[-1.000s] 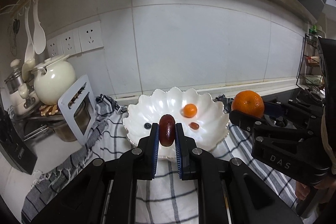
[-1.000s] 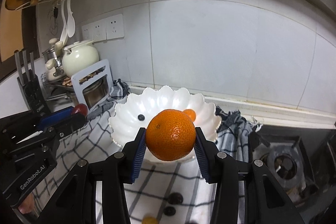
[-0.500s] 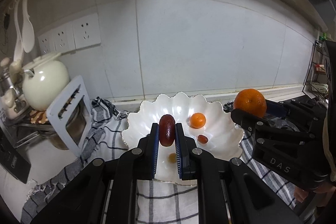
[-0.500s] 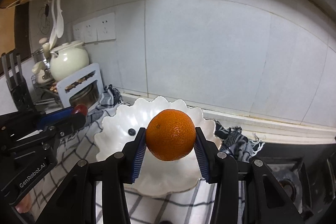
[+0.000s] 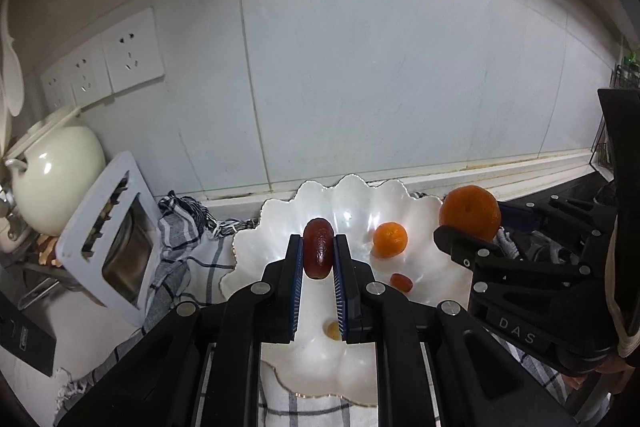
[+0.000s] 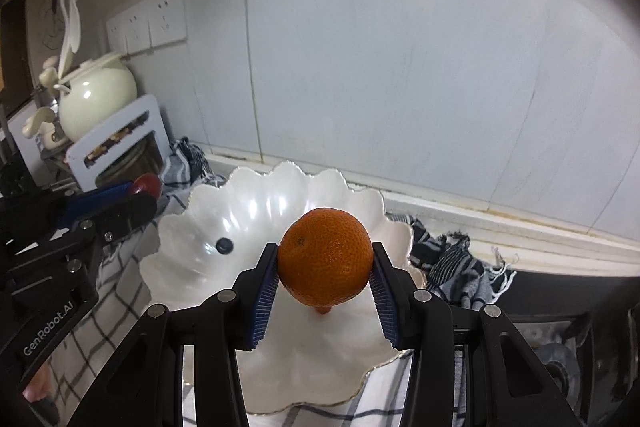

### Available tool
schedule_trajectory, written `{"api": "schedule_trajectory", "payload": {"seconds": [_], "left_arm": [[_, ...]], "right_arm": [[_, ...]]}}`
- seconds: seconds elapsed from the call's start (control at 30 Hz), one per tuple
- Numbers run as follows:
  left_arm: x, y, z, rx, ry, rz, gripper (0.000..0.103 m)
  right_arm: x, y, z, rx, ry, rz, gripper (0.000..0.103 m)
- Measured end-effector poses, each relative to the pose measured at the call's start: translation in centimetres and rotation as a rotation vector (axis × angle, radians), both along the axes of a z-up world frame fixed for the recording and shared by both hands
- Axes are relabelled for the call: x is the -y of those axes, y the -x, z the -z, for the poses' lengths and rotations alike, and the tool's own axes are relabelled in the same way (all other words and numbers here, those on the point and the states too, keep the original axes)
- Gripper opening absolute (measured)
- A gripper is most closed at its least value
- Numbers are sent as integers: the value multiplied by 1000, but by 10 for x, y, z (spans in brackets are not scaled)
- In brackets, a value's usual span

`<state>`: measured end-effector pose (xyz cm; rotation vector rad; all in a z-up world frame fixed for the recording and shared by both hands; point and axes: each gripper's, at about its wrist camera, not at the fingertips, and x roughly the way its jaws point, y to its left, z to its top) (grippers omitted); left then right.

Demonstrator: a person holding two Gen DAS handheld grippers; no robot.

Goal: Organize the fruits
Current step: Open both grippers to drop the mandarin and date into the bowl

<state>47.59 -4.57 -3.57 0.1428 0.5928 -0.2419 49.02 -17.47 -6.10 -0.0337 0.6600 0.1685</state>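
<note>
Two loads are carried: your left hand-held gripper (image 5: 318, 259) is clamped on a dark red fruit (image 5: 318, 253), long axis upright; your right hand-held gripper (image 6: 324, 277) pinches an orange (image 6: 324, 257). Both hang over the white bowl (image 6: 256, 187), which lies toward 6 o'clock. Only the right view shows the dark berry (image 6: 224, 245) at 10 o'clock.

Scalloped bowl (image 6: 192, 259): glossy, pearly white glaze. Orange (image 6: 325, 262): matt, pitted peel. Red fruit (image 5: 318, 254): smooth, shiny skin. Checked cloth (image 5: 188, 259): woven, frayed edge. Wall tiles (image 5: 360, 75): smooth, dull sheen. Teapot (image 5: 52, 171): glossy ceramic.
</note>
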Motion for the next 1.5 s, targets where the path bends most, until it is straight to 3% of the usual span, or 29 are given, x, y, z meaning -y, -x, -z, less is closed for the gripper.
{"api": "schedule_trajectory", "payload": {"seconds": [0.23,0.7,1.0,1.03,1.13,1.33,1.5], "left_arm": [[13,-29,17,-82,-7,9,16],[22,-77,61,-255,1,1,16],[24,-88,73,-296,-13,-20,17],[24,-89,73,-302,-14,-24,21],[23,-88,71,-295,-14,-31,46],[16,-79,59,-254,-38,-77,58],[9,-62,45,-210,-62,-118,66]], "right_arm": [[6,-27,20,-109,7,-11,46],[5,-60,47,-238,52,-45,46],[5,-72,62,-296,61,-64,46],[5,-73,63,-298,64,-65,46],[5,-75,65,-311,60,-65,46],[9,-66,55,-258,71,-50,54],[13,-49,39,-195,87,-29,54]]}}
